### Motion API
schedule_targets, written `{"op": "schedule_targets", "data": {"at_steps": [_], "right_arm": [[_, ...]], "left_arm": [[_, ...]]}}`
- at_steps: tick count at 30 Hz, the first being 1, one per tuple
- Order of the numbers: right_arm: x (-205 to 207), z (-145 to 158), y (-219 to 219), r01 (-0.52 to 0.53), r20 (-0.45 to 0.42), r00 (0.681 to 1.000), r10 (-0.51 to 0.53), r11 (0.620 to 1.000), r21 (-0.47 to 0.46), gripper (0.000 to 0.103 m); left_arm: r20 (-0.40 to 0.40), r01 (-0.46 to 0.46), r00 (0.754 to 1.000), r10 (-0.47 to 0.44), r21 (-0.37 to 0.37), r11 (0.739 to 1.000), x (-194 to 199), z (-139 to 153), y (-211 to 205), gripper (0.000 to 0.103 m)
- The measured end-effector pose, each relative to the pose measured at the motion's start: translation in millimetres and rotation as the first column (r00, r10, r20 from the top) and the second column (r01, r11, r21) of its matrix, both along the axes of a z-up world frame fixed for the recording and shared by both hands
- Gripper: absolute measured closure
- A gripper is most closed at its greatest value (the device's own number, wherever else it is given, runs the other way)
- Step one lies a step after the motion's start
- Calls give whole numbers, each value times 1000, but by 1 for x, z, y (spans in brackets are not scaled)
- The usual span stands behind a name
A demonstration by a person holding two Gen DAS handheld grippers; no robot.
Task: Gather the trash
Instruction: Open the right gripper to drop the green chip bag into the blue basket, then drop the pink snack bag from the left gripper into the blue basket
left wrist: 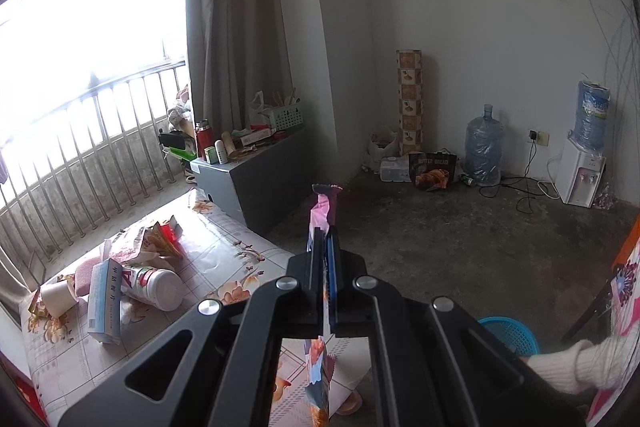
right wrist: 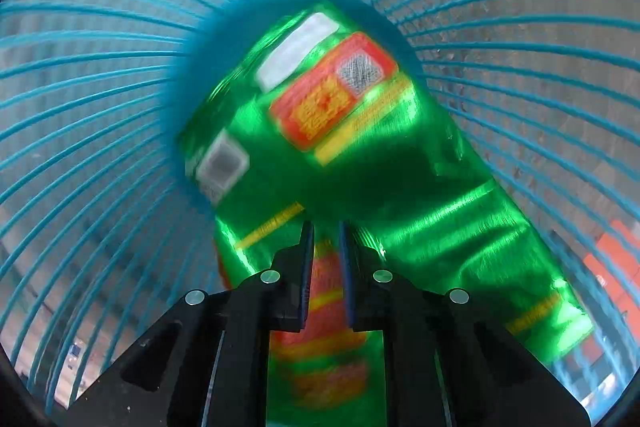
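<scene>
My left gripper is shut on a flat pink and blue snack wrapper, held upright above the table's near edge. More trash lies on the flowered tablecloth at the left: a white can, a blue-white box, a paper cup and torn red wrappers. My right gripper is inside the blue wire basket, jaws slightly apart. A blurred shiny green snack bag lies in the basket just beyond the fingertips. The basket rim shows at lower right in the left wrist view.
A grey box loaded with clutter stands beyond the table by the curtain. Water bottles, a dispenser, a dark bread bag and cables sit along the far wall. A balcony railing is at left. The floor is bare concrete.
</scene>
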State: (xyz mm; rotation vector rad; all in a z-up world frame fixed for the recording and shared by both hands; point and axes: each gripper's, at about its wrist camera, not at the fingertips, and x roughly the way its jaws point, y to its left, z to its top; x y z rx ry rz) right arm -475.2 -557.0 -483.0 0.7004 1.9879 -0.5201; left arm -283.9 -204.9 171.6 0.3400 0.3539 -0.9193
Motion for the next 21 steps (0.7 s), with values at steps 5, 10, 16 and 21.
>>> {"op": "schedule_targets", "data": {"at_steps": [5, 10, 16, 21], "right_arm": [[-7, -41, 8, 13, -66, 998, -13, 1000, 12, 93], [9, 13, 14, -45, 97, 994, 51, 997, -60, 72], [-18, 142, 20, 47, 385, 923, -11, 995, -84, 61], [-49, 224, 1, 112, 521, 853, -28, 985, -131, 61]], "left_arm": [[-16, -2, 1000, 2, 6, 1000, 3, -4, -3, 101], [-42, 48, 998, -47, 22, 999, -5, -4, -17, 101], [-88, 191, 978, -187, 38, 981, -33, -9, -50, 101], [-200, 351, 923, -330, 81, 933, -60, -30, -94, 101]]}}
